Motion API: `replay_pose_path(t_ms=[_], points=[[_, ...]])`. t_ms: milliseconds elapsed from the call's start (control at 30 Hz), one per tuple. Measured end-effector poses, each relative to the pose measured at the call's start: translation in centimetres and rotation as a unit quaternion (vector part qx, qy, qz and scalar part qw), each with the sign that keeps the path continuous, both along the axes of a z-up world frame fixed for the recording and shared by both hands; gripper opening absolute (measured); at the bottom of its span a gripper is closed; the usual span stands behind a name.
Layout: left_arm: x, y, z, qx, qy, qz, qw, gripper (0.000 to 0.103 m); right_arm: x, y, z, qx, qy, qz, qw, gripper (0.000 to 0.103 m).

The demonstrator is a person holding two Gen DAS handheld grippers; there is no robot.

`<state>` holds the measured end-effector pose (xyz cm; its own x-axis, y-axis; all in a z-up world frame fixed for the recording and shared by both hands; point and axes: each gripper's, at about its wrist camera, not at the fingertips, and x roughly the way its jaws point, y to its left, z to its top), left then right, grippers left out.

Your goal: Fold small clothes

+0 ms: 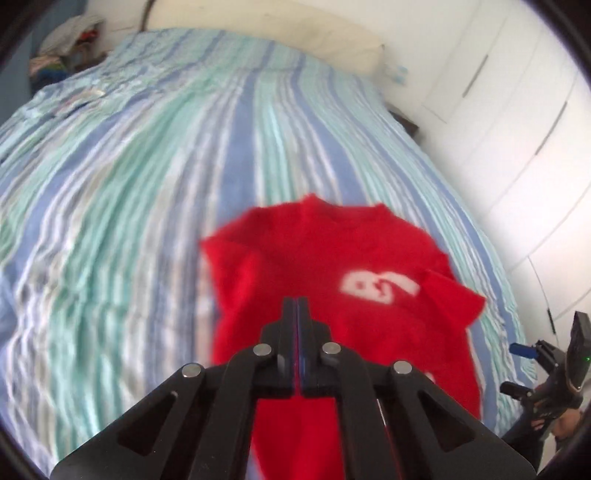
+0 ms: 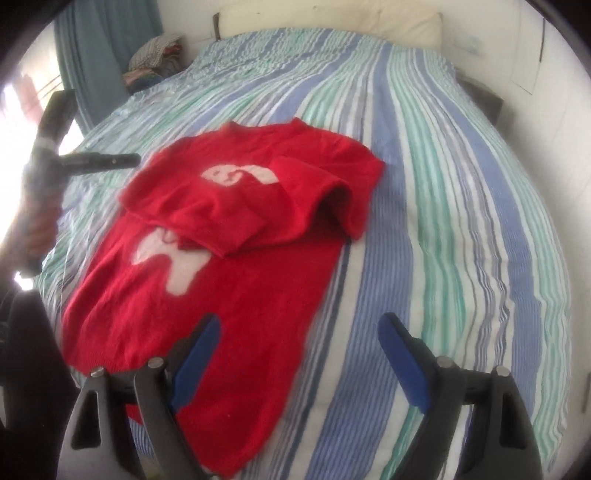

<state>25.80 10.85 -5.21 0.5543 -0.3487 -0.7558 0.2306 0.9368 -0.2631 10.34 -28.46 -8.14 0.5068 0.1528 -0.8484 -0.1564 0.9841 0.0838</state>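
On the bed, with its blue, green and white striped cover, a red shirt lies spread near the front edge. Its upper part is folded down over the body, so the collar edge sits toward the headboard and a sleeve lies bunched at the right side of the fold. White print shows in two places, one patch on the folded-over part and one on the body below it. From the right wrist view, the right tool has its blue-padded fingers spread wide with nothing between them; its left finger is over the shirt's lower hem and its right finger is over bare striped cover. From the left wrist view, the left tool has its fingers pressed together, their tips over the red cloth; the picture is blurred, and I cannot tell whether any cloth is pinched between them. In the right wrist view that same tool shows at the far left, above the bed beside the shirt's folded part. A pile of clothes sits at the far left corner by a blue curtain, and a pale pillow lies at the head of the bed. White cupboard doors stand to the right.
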Motion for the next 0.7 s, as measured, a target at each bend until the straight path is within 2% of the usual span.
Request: replay_pose_path(t_ms=[67,100,133,200,233,300,400,467,533,567,600,633,700], points=[[-1.2,1.0,0.3,0.060,-0.012,-0.004,0.9981,0.000,2.0,2.4,0.0,-0.014,-0.002,0.049,0.999,0.086],[-2.1,0.3,0.3,0.087,-0.018,-0.024,0.9958,0.007,2.7,3.3,0.1,-0.024,-0.004,0.061,0.998,0.086],[-3.0,-1.0,0.0,0.107,-0.022,-0.051,0.9927,0.029,3.4,3.7,0.2,-0.025,-0.005,0.059,0.998,0.086],[-4.8,-4.7,-0.9,0.126,-0.036,-0.119,0.9842,0.054,4.2,3.3,0.6,0.012,0.001,0.038,0.999,0.086],[-5.6,-6.8,-1.4,0.127,-0.043,-0.154,0.9789,0.055,4.3,2.7,0.6,0.039,0.006,0.020,0.999,0.086],[-6.4,-11.3,-2.6,0.129,-0.041,-0.222,0.9658,0.055,4.0,1.4,0.4,0.076,0.017,-0.017,0.997,0.086],[-7.1,-18.3,-5.2,0.155,-0.038,-0.308,0.9380,0.055,2.2,0.2,-0.2,0.075,0.024,-0.047,0.996,0.086],[-7.4,-21.9,-6.6,0.178,-0.035,-0.342,0.9218,0.055,0.8,-0.6,-0.5,0.062,0.028,-0.056,0.996,0.086],[-7.6,-24.2,-7.8,0.198,-0.033,-0.364,0.9095,0.054,-0.6,-1.5,-0.6,0.057,0.030,-0.067,0.996,0.086],[-7.3,-24.8,-8.2,0.204,-0.029,-0.367,0.9072,0.050,-1.2,-2.0,-0.7,0.057,0.031,-0.072,0.995,0.086],[-6.8,-24.9,-8.4,0.198,-0.017,-0.363,0.9102,0.024,-1.8,-2.4,-0.7,0.056,0.032,-0.076,0.995,0.086],[-6.1,-24.5,-8.3,0.180,0.001,-0.354,0.9177,0.007,-2.2,-2.7,-0.8,0.052,0.031,-0.080,0.995,0.086],[-4.8,-22.5,-7.0,0.111,0.024,-0.330,0.9371,0.006,-2.9,-3.0,-0.7,0.043,0.028,-0.080,0.995,0.086]])
